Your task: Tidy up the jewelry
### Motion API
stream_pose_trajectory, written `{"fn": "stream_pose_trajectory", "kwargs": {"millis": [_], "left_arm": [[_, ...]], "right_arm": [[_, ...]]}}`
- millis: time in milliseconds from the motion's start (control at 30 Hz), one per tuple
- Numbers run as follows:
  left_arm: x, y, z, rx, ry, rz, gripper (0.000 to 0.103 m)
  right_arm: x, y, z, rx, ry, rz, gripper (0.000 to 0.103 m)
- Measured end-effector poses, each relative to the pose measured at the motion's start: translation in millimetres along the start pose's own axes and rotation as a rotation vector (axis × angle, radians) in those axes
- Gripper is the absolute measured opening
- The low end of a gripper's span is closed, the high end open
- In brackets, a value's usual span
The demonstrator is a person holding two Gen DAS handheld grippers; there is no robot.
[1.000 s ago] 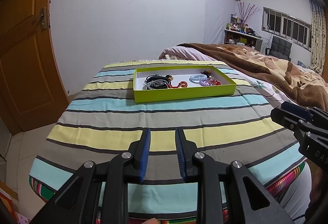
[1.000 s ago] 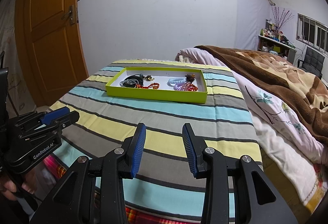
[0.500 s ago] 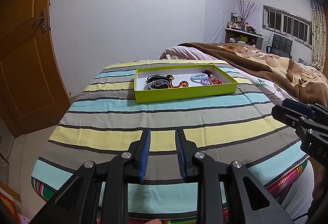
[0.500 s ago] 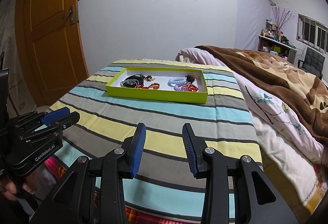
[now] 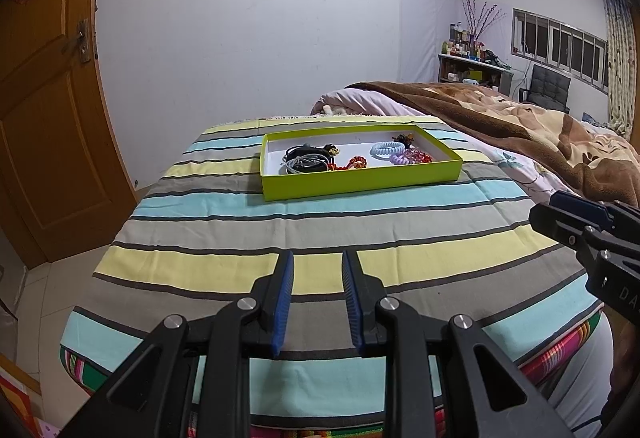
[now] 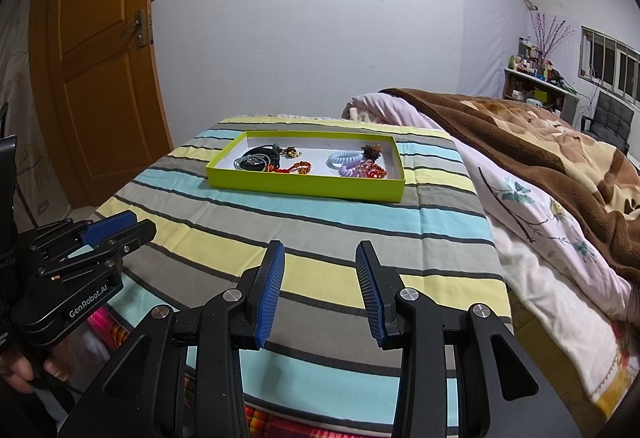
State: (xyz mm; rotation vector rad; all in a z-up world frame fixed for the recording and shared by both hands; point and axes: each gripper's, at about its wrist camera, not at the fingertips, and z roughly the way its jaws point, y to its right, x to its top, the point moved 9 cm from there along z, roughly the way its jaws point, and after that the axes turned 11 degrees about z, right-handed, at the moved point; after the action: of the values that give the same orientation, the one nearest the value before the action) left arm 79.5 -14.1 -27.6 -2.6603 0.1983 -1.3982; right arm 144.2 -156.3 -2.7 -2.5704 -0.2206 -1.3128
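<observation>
Your left gripper hangs over the near end of the striped cloth with its blue pads a modest gap apart and nothing between them. Your right gripper is spread wider, also empty, and hovers over the same near stripes. Each tool shows at the edge of the other's view: the right one pokes in from the right margin, the left one from the lower left, with your fingers curled under its handle.

Beyond both sets of jaws, well apart from them, the lime-green tray sits flat on the cloth toward the far end. Nothing lies on the cloth between the tips and the tray. Inside it, at the left end, lies a tangle of black and grey cords, with a red beaded strand just beside it. At the right end rest a pale blue coil hair tie, a lilac coil tie touching a red beaded piece, and a small dark ornament behind them.

A brown blanket and a floral sheet lie along the right side; a wooden door stands to the left.

The tray's near wall hides the bottoms of the pieces, and the cord tangle is too small to sort into separate items.
</observation>
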Motion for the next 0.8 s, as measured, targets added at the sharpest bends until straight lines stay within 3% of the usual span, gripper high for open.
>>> {"fn": "stream_pose_trajectory", "kwargs": {"millis": [800], "left_arm": [[-1.9, 4.6, 0.6, -0.011, -0.001, 0.005, 0.026]], "right_arm": [[-1.9, 1.4, 0.1, -0.004, -0.008, 0.001, 0.038]]}}
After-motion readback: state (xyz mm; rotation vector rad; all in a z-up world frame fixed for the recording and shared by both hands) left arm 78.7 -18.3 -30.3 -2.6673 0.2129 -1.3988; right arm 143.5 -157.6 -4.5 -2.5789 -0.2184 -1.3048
